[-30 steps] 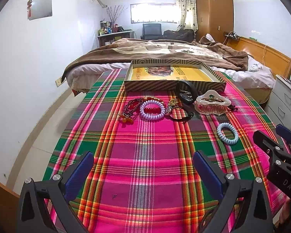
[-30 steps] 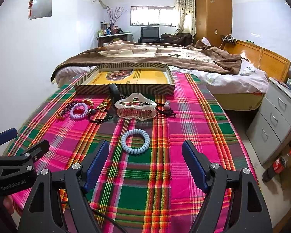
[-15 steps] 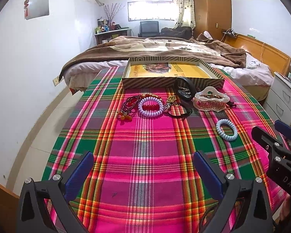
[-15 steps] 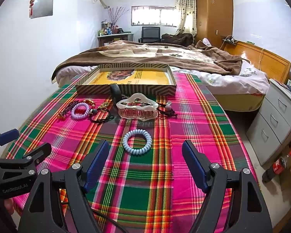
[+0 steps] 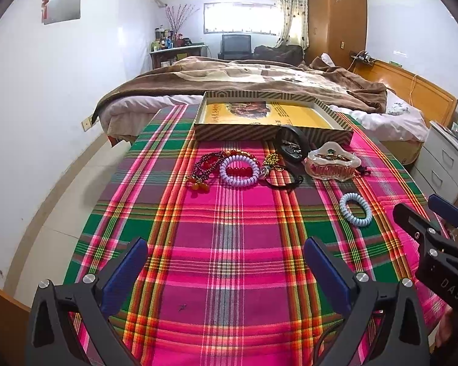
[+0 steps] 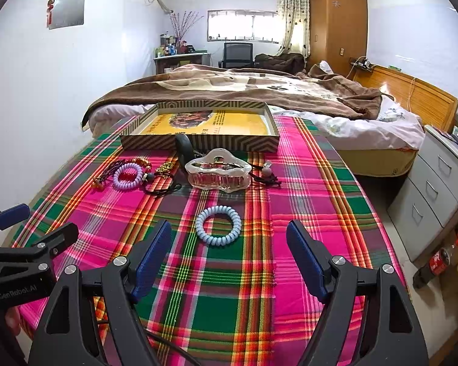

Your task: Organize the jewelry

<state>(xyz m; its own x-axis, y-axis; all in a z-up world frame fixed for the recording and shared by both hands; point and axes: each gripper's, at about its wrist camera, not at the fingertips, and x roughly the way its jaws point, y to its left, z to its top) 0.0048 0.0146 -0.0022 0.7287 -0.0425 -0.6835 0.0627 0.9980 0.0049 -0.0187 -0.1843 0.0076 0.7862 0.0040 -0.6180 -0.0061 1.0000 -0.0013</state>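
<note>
Jewelry sorting, nothing picked up yet

Both the left gripper (image 5: 226, 267) and the right gripper (image 6: 229, 248) spread wide, holding nothing, hovering over the plaid tablecloth (image 6: 305, 201). Pale blue coil bracelet (image 6: 218, 225) lying alone just ahead of the right gripper, well short of the striped box (image 6: 198, 145). Probably light, springy, a bit slick; best pinched across one side of the ring. Closer to the box: lilac coil bracelet (image 5: 239, 171), dark beads (image 5: 206, 166), black cord (image 5: 285, 181), clear plastic hair claw (image 6: 218, 172), hard and likely brittle. Box shallow, cardboard, nothing in it yet.
</note>
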